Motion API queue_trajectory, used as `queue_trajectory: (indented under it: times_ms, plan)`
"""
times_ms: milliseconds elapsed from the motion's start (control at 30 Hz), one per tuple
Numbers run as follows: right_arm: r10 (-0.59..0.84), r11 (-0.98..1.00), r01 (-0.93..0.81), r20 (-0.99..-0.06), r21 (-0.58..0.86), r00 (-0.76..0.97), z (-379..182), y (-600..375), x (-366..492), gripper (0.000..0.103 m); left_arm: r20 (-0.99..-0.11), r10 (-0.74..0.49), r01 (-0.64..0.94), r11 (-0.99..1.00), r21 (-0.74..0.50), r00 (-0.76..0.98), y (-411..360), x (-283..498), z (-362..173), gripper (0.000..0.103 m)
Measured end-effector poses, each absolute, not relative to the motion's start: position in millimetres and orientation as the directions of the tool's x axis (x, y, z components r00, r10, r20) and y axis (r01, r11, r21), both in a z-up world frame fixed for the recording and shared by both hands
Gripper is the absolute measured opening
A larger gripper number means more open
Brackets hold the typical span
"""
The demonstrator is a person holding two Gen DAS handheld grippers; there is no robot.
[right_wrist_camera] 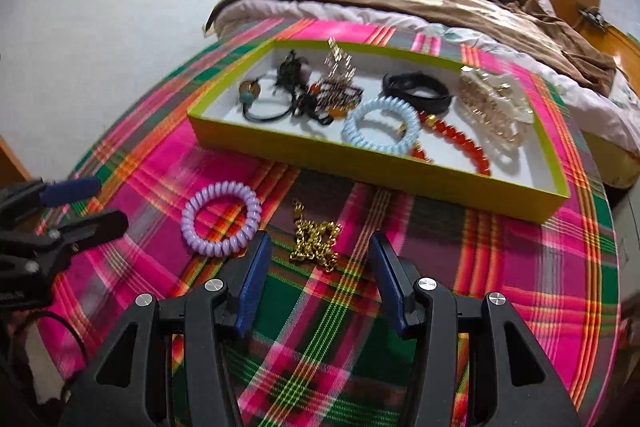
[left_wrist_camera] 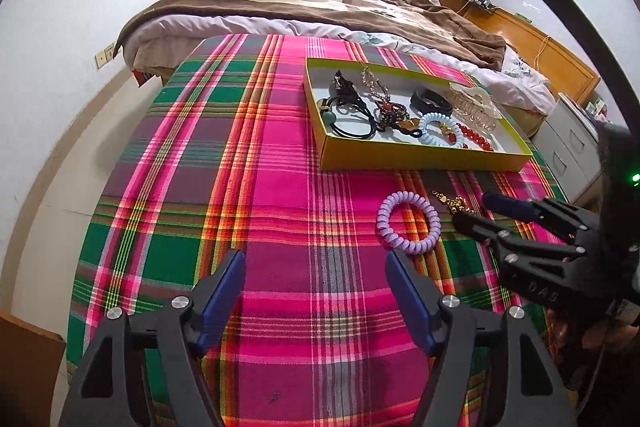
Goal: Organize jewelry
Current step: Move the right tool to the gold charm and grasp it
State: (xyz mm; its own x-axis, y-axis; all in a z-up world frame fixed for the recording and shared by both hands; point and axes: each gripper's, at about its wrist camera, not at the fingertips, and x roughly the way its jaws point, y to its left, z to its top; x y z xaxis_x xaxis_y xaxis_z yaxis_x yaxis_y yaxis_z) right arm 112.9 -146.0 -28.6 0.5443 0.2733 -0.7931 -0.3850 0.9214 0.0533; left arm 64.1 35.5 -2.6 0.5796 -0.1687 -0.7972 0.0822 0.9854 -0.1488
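Right wrist view shows two loose pieces on the plaid cloth point(right_wrist_camera: 460, 247): one lilac spiral band point(right_wrist_camera: 221, 219) at centre left and one gold chain point(right_wrist_camera: 316, 241) just right of it, apart. The right gripper point(right_wrist_camera: 316, 281) stands wide and empty, the chain just ahead of its tips. One yellow box point(right_wrist_camera: 400, 175) in the upper middle holds one blue spiral band point(right_wrist_camera: 380, 125), one red bead bracelet point(right_wrist_camera: 460, 143), one clear hair claw point(right_wrist_camera: 496, 107). The left gripper point(left_wrist_camera: 316, 293) gapes wide, empty, at lower centre.
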Motion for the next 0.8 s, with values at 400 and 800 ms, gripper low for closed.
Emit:
queue_trajectory:
  times_ms: [400, 800]
  plan:
    - [0.284, 0.901, -0.433, -0.792, 0.028, 0.54, -29.1, -140.7, 111.4, 0.023, -0.807, -0.172, 0.068, 0.984, -0.162, 0.564, 38.1, 74.6, -7.3, 0.072]
    - [0.313, 0.921, -0.38, -0.752, 0.09, 0.58, -17.6, -166.7, 104.5, 0.009, -0.814, -0.185, 0.094, 0.983, -0.159, 0.55, 30.2, 89.5, -6.0, 0.072]
